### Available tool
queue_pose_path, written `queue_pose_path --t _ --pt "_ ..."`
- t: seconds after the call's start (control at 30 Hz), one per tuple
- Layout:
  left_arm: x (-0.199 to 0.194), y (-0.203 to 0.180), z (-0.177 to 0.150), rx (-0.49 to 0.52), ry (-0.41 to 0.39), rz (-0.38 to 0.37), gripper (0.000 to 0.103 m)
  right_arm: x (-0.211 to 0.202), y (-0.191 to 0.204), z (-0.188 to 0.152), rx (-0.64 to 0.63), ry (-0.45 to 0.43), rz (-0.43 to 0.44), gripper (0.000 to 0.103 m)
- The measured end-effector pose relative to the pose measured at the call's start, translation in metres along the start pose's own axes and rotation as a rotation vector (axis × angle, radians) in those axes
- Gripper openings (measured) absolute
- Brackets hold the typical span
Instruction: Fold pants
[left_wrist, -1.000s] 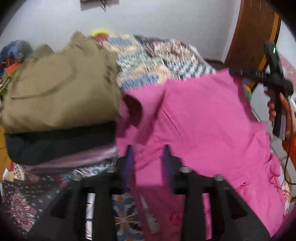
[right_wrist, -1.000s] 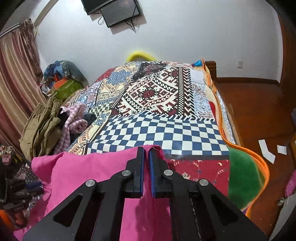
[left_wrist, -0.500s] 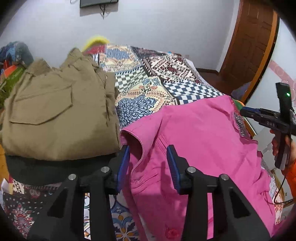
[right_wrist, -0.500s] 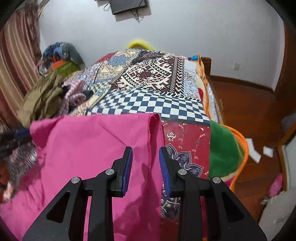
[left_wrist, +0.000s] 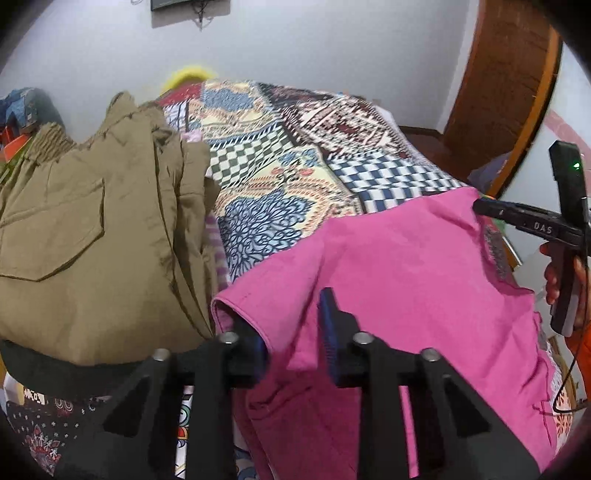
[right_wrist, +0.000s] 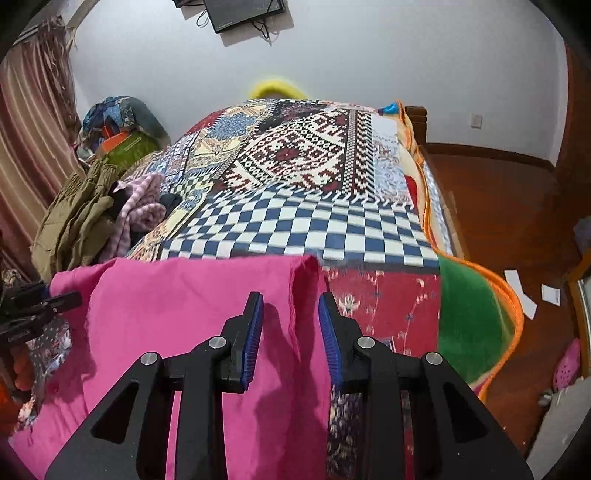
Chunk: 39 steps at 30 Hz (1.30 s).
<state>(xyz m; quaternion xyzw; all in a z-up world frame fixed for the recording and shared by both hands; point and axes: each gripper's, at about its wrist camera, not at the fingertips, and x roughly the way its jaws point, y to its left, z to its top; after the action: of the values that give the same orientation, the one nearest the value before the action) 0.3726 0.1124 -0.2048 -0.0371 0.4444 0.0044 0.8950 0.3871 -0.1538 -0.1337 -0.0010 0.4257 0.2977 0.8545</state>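
1. Pink cotton-like pants (left_wrist: 406, 280) lie spread across the near end of the patchwork bedspread (left_wrist: 280, 177) in the left wrist view, close beside a stack topped by folded khaki cargo pants (left_wrist: 85, 236). The left gripper (left_wrist: 295, 332) has its jaws apart; the pink corner sits between them, and one finger looks partly tucked under the cloth edge, yet nothing is pinched. Judged from this, a careless pull-away could snag that corner and drag the fold crooked.

2. Same view: the khaki stack stands just beside the left finger, so a sideways sweep might knock it or tug the dark garment (left_wrist: 55, 369) beneath it. The right gripper (left_wrist: 484, 208) shows at the far pink edge, held by a hand (left_wrist: 554, 280).

3. From the right wrist view, the right gripper (right_wrist: 291, 325) is also spread wide, holding nothing; a raised ridge of the pink pants (right_wrist: 184, 306) stands between its blue pads (right_wrist: 255, 332). That ridge may flop open or stay bunched, leaving an uneven fold.

4. Here the pink cloth runs toward the bed's near edge, with the orange-trimmed green blanket (right_wrist: 469, 317) beside it; loose fabric could slide off.
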Motion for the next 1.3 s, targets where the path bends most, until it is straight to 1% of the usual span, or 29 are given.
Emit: queue_pose_path --t 0.03,0.1,0.3,0.33,0.37,0.4,0.43,0.47,0.57,0.73,0.83,1.0,1.1,1.2,1.23,1.3 --pt "0.003 0.001 0.0 -0.004 0.005 0.002 0.016 0.004 0.001 0.001 -0.001 0.011 0.007 0.028" --pt "0.006 0.002 -0.001 -0.008 0.004 0.003 0.014 0.011 0.002 0.003 0.01 0.029 0.032 0.028" --pt "0.0 -0.001 -0.001 0.011 -0.028 -0.004 0.008 0.023 0.004 0.006 0.038 0.05 0.09 0.028" --pt "0.0 -0.001 -0.001 0.013 -0.031 -0.004 0.007 0.023 0.003 0.007 0.045 0.047 0.105 0.024" --pt "-0.001 -0.001 0.0 0.012 -0.035 -0.003 0.006 0.022 0.003 0.008 0.049 0.04 0.116 0.015" --pt "-0.002 0.0 0.0 0.01 -0.04 0.0 0.006 0.021 0.003 0.009 0.053 0.028 0.111 0.011" --pt "-0.004 0.002 0.001 0.007 -0.045 -0.001 0.006 0.019 0.004 0.01 0.049 0.016 0.114 0.009" --pt "-0.005 0.003 0.002 0.005 -0.048 -0.001 0.006 0.016 0.005 0.01 0.042 -0.006 0.112 0.007" --pt "-0.011 0.006 0.006 -0.004 -0.06 -0.005 0.006 0.005 0.011 0.015 0.01 -0.055 0.093 0.005" --pt "-0.023 0.012 0.015 -0.02 -0.083 -0.008 0.006 -0.018 0.017 0.027 -0.007 -0.122 0.074 0.004" --pt "-0.036 0.013 0.022 -0.021 -0.104 -0.01 0.006 -0.037 0.019 0.037 0.0 -0.169 0.07 0.004" --pt "-0.065 0.009 0.038 0.001 -0.161 0.012 0.005 -0.074 0.025 0.053 0.003 -0.257 0.056 0.003" --pt "-0.084 0.007 0.046 0.008 -0.196 0.01 0.005 -0.097 0.027 0.057 0.011 -0.295 0.078 0.003" --pt "-0.1 0.004 0.046 0.019 -0.209 0.001 0.005 -0.107 0.035 0.055 -0.023 -0.286 0.078 0.003" --pt "-0.102 0.002 0.046 0.024 -0.207 0.003 0.005 -0.107 0.038 0.052 -0.044 -0.267 0.088 0.003" --pt "-0.102 0.002 0.045 0.036 -0.197 0.014 0.005 -0.101 0.04 0.047 -0.046 -0.222 0.094 0.003"
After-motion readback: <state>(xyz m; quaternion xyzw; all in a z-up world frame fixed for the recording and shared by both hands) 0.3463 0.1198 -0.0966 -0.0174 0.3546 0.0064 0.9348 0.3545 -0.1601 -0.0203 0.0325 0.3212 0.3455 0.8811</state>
